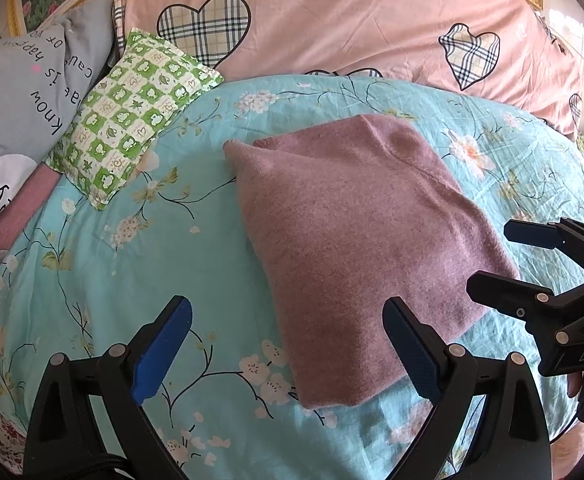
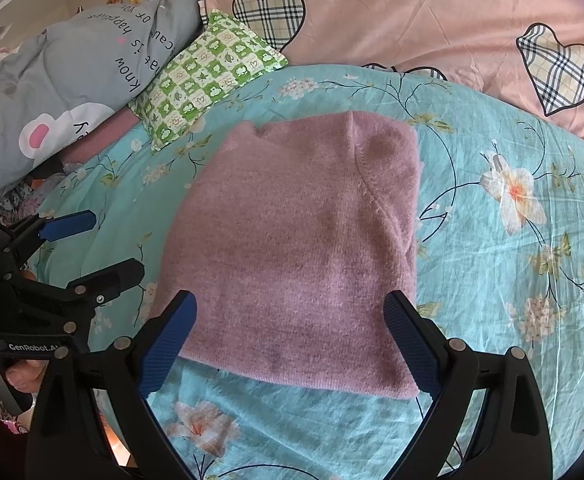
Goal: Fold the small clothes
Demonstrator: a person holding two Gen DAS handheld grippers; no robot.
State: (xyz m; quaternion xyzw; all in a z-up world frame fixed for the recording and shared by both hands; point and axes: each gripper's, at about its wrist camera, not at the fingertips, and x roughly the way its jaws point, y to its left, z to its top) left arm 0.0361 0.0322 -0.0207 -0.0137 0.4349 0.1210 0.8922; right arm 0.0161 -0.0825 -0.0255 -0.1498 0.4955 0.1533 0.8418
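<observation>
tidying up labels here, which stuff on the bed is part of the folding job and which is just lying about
Part of the job:
- pink knit garment, folded flat on the floral sheet
- left gripper, open
- right gripper, open

Just lying about:
- green checked pillow
- grey quilt with lettering
- pink heart-print quilt

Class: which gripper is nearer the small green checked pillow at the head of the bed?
Left. The left gripper hovers off the pink garment's left side, the side where the green checked pillow lies. The right gripper sits over the garment's near edge, farther away.
</observation>
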